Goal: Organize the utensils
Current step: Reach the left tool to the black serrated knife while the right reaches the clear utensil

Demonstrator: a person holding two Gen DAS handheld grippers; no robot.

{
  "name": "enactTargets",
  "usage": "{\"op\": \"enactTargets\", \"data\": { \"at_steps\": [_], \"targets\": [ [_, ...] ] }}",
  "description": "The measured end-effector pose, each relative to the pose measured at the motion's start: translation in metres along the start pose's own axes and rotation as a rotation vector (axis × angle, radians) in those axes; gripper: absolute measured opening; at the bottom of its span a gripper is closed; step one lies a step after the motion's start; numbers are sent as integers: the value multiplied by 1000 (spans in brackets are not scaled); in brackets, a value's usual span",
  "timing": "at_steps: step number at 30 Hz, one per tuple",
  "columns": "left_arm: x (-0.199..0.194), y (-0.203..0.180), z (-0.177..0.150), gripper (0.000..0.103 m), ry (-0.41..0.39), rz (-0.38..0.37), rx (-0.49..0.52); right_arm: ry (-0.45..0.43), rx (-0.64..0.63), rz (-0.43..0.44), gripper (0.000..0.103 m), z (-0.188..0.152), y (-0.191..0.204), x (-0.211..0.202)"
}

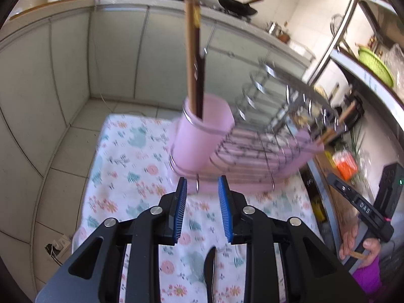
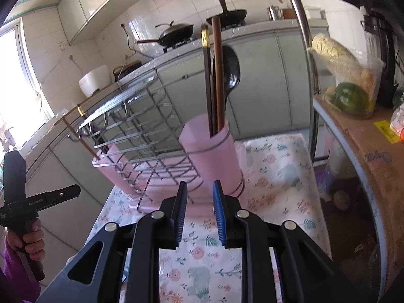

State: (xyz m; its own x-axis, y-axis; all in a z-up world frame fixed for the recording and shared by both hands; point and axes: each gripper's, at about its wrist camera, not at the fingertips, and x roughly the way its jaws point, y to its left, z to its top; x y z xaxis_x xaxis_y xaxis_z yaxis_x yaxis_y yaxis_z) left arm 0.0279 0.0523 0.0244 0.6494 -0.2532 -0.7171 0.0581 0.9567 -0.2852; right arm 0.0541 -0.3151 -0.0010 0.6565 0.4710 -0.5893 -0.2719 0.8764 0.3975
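Pink cup [image 2: 214,156] hides chopstick [image 2: 207,80] tips, black spoon [image 1: 210,272] partly behind fingers [image 1: 181,212].

Pink utensil cup [image 2: 212,156] upright just ahead of the right tool, holding dark chopsticks [image 2: 207,80], a brown pair [image 2: 219,75] and a black spoon [image 2: 231,72], bowl up. Black spoon [image 1: 210,267] flat beneath the left tool.

Daylight enters from a blown-out window [image 2: 15,75] at left. Fisheye bending, dark corner vignetting. The wire rack [image 1: 272,126] appears motion-blurred, probably.
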Motion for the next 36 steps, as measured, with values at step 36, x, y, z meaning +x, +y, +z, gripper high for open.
{"op": "enactTargets", "data": {
  "at_steps": [36],
  "targets": [
    [125,-40,-91,16,519,103,171,518,137,280,20,-73,13,102]
  ]
}}
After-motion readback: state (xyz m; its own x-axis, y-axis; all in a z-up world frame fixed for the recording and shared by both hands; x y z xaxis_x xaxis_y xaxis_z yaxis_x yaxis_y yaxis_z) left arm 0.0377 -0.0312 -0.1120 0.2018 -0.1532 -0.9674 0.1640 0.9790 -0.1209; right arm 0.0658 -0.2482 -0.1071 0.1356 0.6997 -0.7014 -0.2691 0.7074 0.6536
